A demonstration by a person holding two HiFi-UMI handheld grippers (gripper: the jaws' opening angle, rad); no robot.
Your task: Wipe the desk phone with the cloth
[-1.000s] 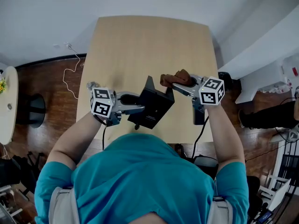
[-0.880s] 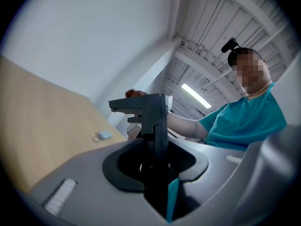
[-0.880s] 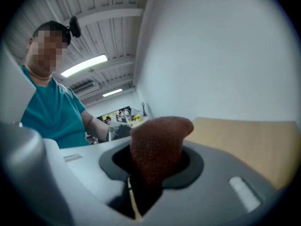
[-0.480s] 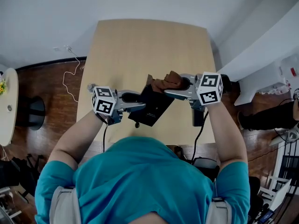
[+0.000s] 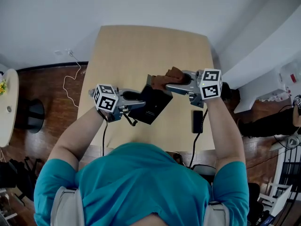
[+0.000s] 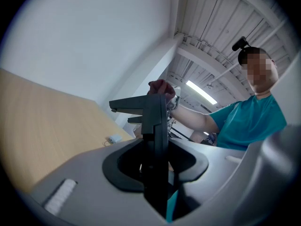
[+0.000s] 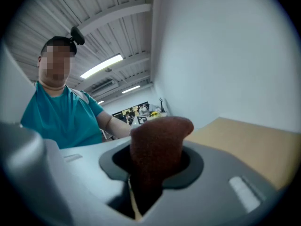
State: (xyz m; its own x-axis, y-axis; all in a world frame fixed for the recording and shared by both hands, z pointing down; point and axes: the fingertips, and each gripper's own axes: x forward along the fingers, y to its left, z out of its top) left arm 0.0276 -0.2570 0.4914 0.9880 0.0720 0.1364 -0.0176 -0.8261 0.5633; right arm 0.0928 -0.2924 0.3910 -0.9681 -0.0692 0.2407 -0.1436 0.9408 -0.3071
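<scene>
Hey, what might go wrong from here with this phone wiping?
The left claw grips the desk phone by one thin edge, so a push from the cloth in the right claw may twist it loose. The cord hanging below the phone could snag on the table.

Left gripper (image 6: 155, 166) with jaws clamped on a black desk phone (image 6: 154, 121) seen edge-on, brown cloth (image 6: 161, 86) at the phone's top edge, wooden desk (image 6: 37, 131) at left, person in a teal shirt (image 6: 249, 121) at right.
</scene>
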